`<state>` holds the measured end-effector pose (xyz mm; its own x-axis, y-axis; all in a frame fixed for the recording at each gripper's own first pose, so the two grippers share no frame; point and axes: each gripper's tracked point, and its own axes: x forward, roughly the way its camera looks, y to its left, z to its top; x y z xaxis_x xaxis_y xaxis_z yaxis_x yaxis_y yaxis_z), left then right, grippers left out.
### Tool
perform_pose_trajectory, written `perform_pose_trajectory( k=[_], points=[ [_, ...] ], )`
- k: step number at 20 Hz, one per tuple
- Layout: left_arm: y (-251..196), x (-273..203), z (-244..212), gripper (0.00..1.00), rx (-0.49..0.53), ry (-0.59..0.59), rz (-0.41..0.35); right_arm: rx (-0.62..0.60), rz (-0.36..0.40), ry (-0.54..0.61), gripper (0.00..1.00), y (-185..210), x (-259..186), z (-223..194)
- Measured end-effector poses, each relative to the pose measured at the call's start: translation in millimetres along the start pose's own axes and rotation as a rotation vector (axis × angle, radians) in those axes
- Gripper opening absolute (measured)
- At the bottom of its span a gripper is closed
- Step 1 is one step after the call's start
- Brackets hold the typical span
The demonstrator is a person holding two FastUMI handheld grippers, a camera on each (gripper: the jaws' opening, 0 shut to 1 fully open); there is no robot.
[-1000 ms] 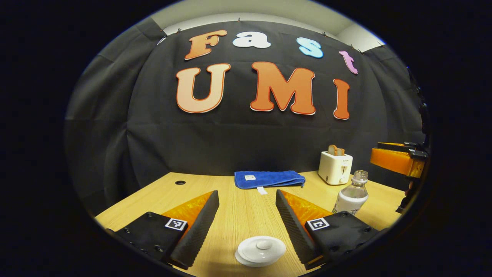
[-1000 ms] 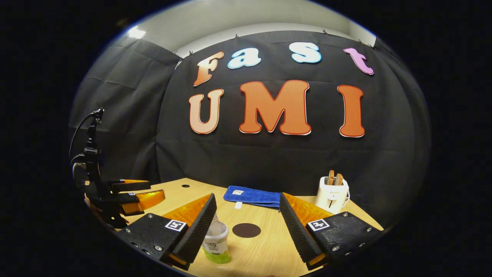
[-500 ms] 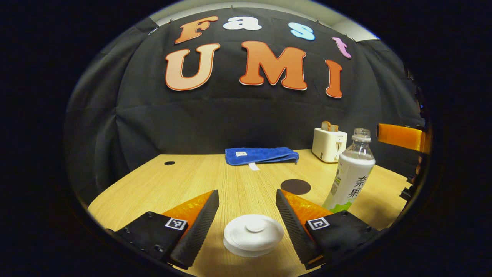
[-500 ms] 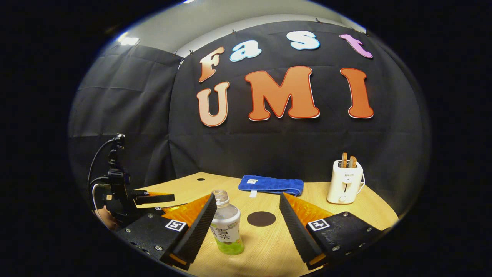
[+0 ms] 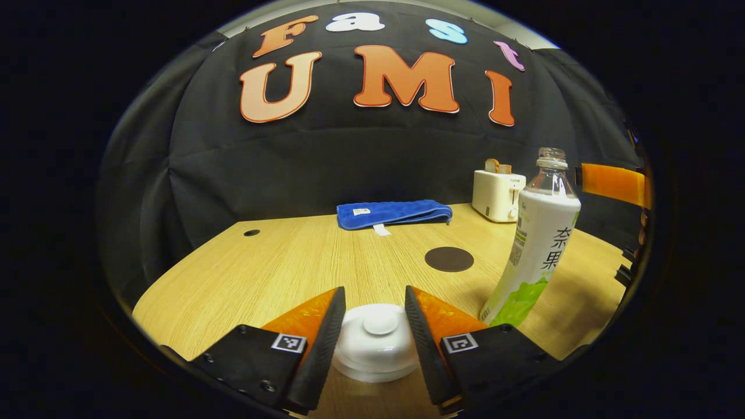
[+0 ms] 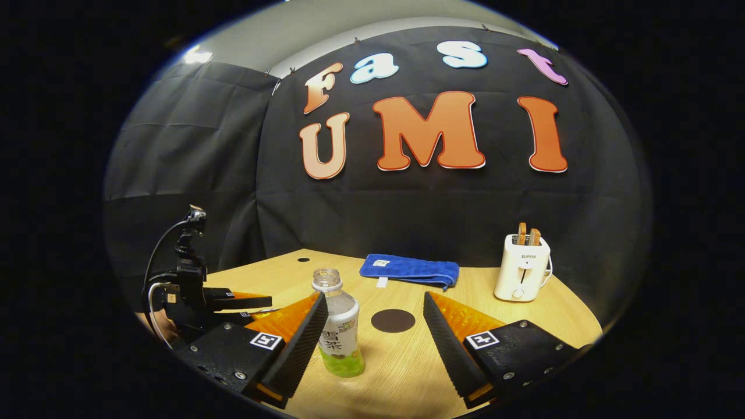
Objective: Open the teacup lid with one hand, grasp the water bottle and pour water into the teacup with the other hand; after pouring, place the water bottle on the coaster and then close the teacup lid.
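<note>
The left tool (image 5: 375, 326) has its two fingers closed against the sides of the white lid (image 5: 377, 340) on the counter (image 5: 279, 267). The right tool (image 6: 372, 334) is wide open and holds nothing; the bottle (image 6: 337, 331) stands just beside its left finger, near the coaster (image 6: 393, 320).

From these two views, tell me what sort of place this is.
Probably a staged recording booth, not a real kitchen: black cloth wall behind a wooden table set with household props, a toaster, a folded blue towel and a water bottle.
</note>
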<state>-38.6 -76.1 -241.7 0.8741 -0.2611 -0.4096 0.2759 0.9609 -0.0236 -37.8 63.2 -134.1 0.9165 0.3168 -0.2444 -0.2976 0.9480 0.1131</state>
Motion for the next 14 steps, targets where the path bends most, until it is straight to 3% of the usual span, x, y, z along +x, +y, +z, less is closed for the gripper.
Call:
perform_pose_trajectory(
  k=[3,5,8,9,11,14],
  points=[
    [-3.1,-0.6,-2.5,0.50,0.012,0.007,-0.005,-0.017,0.000,0.004,0.99,-0.3,0.8,-1.3],
    [-4.7,0.7,-3.4,0.44,0.019,0.009,-0.006,-0.027,-0.003,0.010,0.99,-0.2,2.0,-3.2],
    [-1.7,-0.4,-1.5,0.43,0.019,0.001,0.001,-0.040,0.020,0.012,0.99,5.1,2.3,-3.2],
    [-2.5,1.3,-0.7,0.31,0.013,0.000,0.001,-0.048,0.024,0.016,0.99,7.4,2.8,-3.3],
    [-3.7,0.0,-2.4,0.35,0.024,-0.002,-0.008,-0.066,0.034,0.017,0.99,11.6,3.0,-3.8],
    [-3.1,2.9,-2.0,0.30,0.014,-0.007,-0.007,-0.097,0.038,0.028,0.99,15.5,2.8,-8.6]
  ],
)
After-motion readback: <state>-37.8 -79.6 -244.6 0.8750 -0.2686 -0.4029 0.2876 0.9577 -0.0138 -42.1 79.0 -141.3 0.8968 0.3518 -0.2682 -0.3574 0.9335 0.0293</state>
